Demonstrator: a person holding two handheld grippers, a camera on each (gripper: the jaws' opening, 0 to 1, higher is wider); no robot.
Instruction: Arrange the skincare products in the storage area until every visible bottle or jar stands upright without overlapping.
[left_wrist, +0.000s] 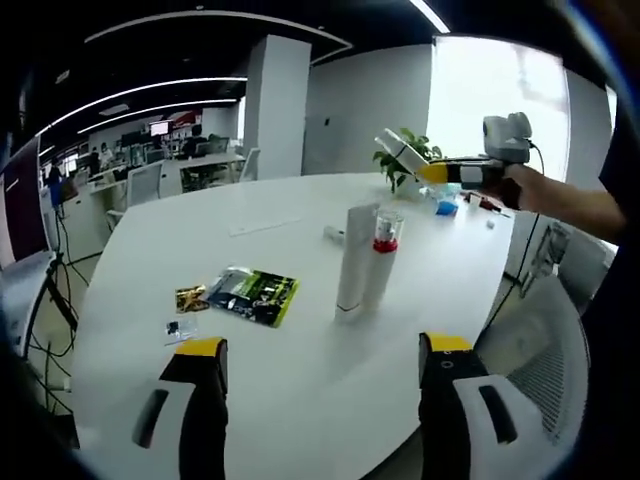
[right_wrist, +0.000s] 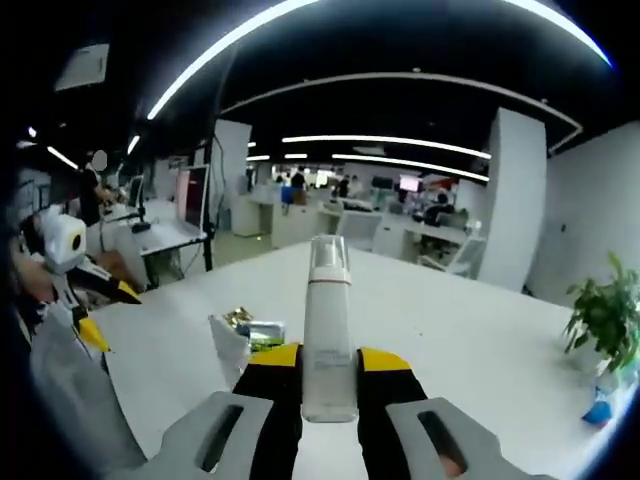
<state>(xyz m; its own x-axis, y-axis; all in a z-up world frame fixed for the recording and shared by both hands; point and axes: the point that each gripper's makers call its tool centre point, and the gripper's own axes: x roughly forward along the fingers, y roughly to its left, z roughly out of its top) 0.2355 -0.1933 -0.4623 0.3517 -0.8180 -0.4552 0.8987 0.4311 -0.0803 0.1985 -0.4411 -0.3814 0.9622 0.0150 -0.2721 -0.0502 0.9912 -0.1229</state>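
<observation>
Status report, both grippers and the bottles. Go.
Left gripper open, low over the white table. Right gripper shut on white pump bottle, held aloft. White tube and red-collared bottle upright, close together. Snack packets lie beside them.

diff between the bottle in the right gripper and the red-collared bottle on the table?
The white bottle is clamped in the right gripper, lifted off the table; the red-collared bottle stands free on it, beside a white tube. The white bottle has no red band under its clear cap; the red-collared bottle does. Both are clear-capped and upright.
</observation>
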